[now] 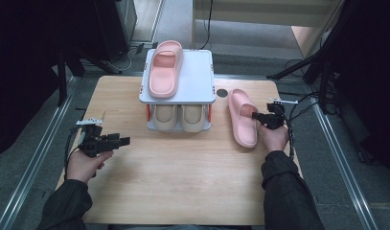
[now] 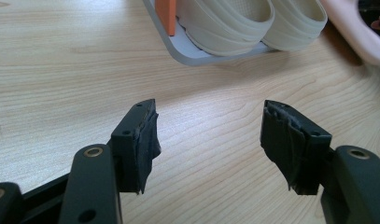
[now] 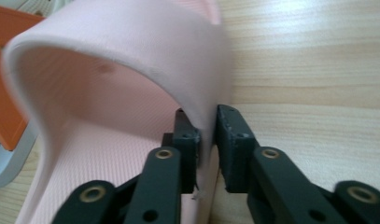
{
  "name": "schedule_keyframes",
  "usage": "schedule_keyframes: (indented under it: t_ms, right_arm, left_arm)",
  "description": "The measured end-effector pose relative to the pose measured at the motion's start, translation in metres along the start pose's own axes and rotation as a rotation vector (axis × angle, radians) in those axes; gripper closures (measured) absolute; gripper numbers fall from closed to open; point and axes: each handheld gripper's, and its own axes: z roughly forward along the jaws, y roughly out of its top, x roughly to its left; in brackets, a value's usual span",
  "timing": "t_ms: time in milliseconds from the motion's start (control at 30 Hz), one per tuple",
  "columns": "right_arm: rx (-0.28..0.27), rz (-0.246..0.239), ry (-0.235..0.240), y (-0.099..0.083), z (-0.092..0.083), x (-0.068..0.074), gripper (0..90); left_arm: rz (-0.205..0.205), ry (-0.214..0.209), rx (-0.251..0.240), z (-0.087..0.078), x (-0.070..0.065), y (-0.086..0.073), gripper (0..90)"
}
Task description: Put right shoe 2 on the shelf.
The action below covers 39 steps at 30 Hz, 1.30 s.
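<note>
One pink slipper lies flat on the desk near its right edge, just beside the white two-tier rack. Its long axis runs from the far edge toward the near one, and which end is the toe I cannot tell. The right gripper pinches the side of its strap, one jaw inside and one outside. The left gripper hovers spread over bare wood near the left edge.

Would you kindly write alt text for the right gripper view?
The right tool pinches the side of a pink slipper's strap, one black jaw inside it and one outside. The slipper lies on a light wooden table, with an orange and grey rack corner at the left.
</note>
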Motion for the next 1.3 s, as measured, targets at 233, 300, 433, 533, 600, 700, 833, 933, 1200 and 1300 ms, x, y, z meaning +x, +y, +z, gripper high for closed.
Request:
schedule_keyframes:
  t_ms: [233, 300, 433, 533, 600, 700, 833, 933, 1200, 1300]
  right_arm:
    - [0.022, -0.004, 0.003, 0.001, -0.004, 0.002, 84.5]
    - [0.026, 0.0, -0.002, 0.001, -0.005, 0.002, 84.6]
    - [0.041, -0.016, -0.006, 0.0, -0.008, 0.004, 84.7]
    - [0.034, -0.018, -0.007, 0.001, -0.013, 0.006, 84.7]
    - [0.033, -0.018, -0.008, 0.003, -0.017, 0.007, 84.7]
    - [0.048, -0.029, -0.003, 0.007, -0.02, 0.011, 84.6]
    - [0.064, -0.021, 0.007, 0.018, -0.026, 0.015, 84.5]
    - [0.045, -0.028, -0.001, 0.031, -0.035, 0.022, 84.4]
    - [0.017, -0.076, -0.019, 0.073, -0.055, 0.045, 84.1]
    - [-0.017, -0.084, -0.016, 0.096, -0.065, 0.055, 84.2]
  left_arm:
    - [-0.002, -0.006, -0.006, 0.0, 0.002, 0.001, 36.8]
    - [-0.003, -0.007, -0.004, 0.0, 0.004, 0.002, 36.8]
    - [0.0, -0.013, -0.003, 0.002, 0.004, 0.005, 36.8]
    - [0.004, -0.015, 0.0, 0.004, 0.004, 0.006, 36.7]
    - [0.008, -0.016, 0.002, 0.004, 0.003, 0.007, 36.7]
    - [0.005, -0.022, -0.01, 0.004, 0.003, 0.009, 36.7]
    - [-0.005, -0.027, -0.015, 0.005, 0.003, 0.011, 36.7]
    - [0.002, -0.028, -0.003, 0.007, 0.002, 0.011, 36.7]
    - [0.031, -0.026, 0.013, 0.008, -0.001, 0.01, 36.7]
    - [0.038, -0.031, 0.019, 0.01, -0.002, 0.01, 36.7]
